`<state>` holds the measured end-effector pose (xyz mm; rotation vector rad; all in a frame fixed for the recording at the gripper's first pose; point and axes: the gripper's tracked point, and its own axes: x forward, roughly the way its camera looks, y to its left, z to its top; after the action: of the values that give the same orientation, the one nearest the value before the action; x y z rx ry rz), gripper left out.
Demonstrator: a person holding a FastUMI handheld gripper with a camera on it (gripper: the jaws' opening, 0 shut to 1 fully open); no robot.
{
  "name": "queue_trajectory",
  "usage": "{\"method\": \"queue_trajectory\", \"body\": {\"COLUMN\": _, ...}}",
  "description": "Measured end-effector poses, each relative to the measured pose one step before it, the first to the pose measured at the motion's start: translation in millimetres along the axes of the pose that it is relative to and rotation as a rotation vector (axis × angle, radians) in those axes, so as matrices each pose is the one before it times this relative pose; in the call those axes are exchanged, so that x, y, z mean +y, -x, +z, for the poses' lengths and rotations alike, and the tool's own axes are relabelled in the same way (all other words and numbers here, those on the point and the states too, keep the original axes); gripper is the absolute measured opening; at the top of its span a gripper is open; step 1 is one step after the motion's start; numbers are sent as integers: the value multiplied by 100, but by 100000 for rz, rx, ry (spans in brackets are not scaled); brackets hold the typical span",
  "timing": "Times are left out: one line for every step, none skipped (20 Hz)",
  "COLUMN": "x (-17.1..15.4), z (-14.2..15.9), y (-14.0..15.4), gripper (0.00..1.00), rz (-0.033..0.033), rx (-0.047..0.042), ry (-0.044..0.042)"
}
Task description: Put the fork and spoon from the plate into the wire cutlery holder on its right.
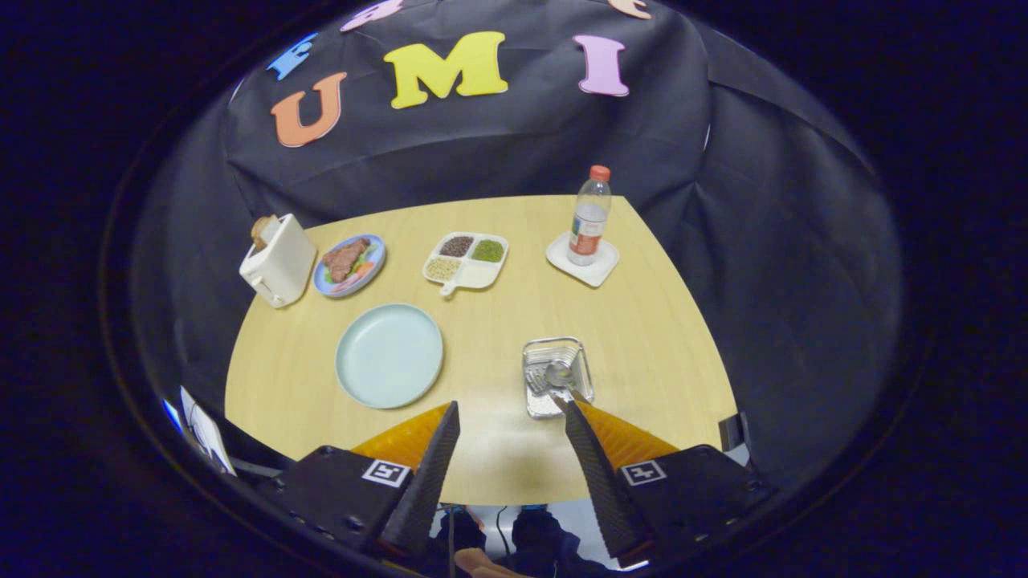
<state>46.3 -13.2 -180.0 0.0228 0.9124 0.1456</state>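
Note:
A pale blue plate (389, 355) lies bare on the wooden table, just beyond my left finger. To its right stands the wire cutlery holder (556, 376), right ahead of my right finger's tip. Inside it I see a fork (536, 379) and a spoon (559, 373), heads up. My gripper (507, 408) hovers above the table's near edge, open, with nothing between its fingers.
Along the back of the table (642, 337) stand a white toaster (278, 261), a small plate of food (350, 265), a divided dish of grains (467, 260) and a water bottle (589, 217) on a white coaster. Black cloth walls surround the table.

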Motion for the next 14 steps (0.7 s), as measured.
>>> {"method": "queue_trajectory", "body": {"x": 711, "z": 109, "y": 242, "gripper": 83, "rz": 300, "rx": -1121, "ry": 736}}
{"method": "queue_trajectory", "body": {"x": 784, "z": 357, "y": 366, "gripper": 89, "rz": 231, "rx": -1678, "ry": 576}}
{"method": "queue_trajectory", "body": {"x": 700, "z": 179, "y": 393, "gripper": 92, "rz": 225, "rx": -1641, "ry": 1000}}
{"method": "queue_trajectory", "body": {"x": 608, "z": 329, "y": 444, "gripper": 96, "rz": -470, "rx": -2164, "ry": 1031}}
{"method": "queue_trajectory", "body": {"x": 741, "z": 506, "y": 385, "gripper": 96, "rz": -277, "rx": -2392, "ry": 1200}}
{"method": "queue_trajectory", "body": {"x": 713, "z": 613, "y": 512, "gripper": 96, "rz": -60, "rx": -2915, "ry": 1099}}
{"method": "queue_trajectory", "body": {"x": 686, "z": 615, "y": 574, "gripper": 96, "rz": 254, "rx": -3409, "ry": 949}}
{"method": "queue_trajectory", "body": {"x": 749, "z": 882, "y": 565, "gripper": 96, "rz": 201, "rx": -3869, "ry": 849}}
{"method": "queue_trajectory", "body": {"x": 674, "z": 953, "y": 579, "gripper": 96, "rz": 25, "rx": -4219, "ry": 607}}
{"method": "queue_trajectory", "body": {"x": 737, "z": 1035, "y": 612, "gripper": 96, "rz": 659, "rx": -4229, "ry": 426}}
{"method": "queue_trajectory", "body": {"x": 736, "z": 1087, "y": 719, "gripper": 96, "rz": 341, "rx": -4390, "ry": 409}}
{"method": "queue_trajectory", "body": {"x": 515, "z": 1068, "y": 560, "gripper": 96, "rz": -86, "rx": -4616, "ry": 247}}
{"method": "queue_trajectory", "body": {"x": 493, "z": 1183, "y": 671, "gripper": 96, "rz": 59, "rx": -4689, "ry": 551}}
{"method": "queue_trajectory", "body": {"x": 496, "z": 1154, "y": 426, "gripper": 96, "rz": -114, "rx": -4632, "ry": 375}}
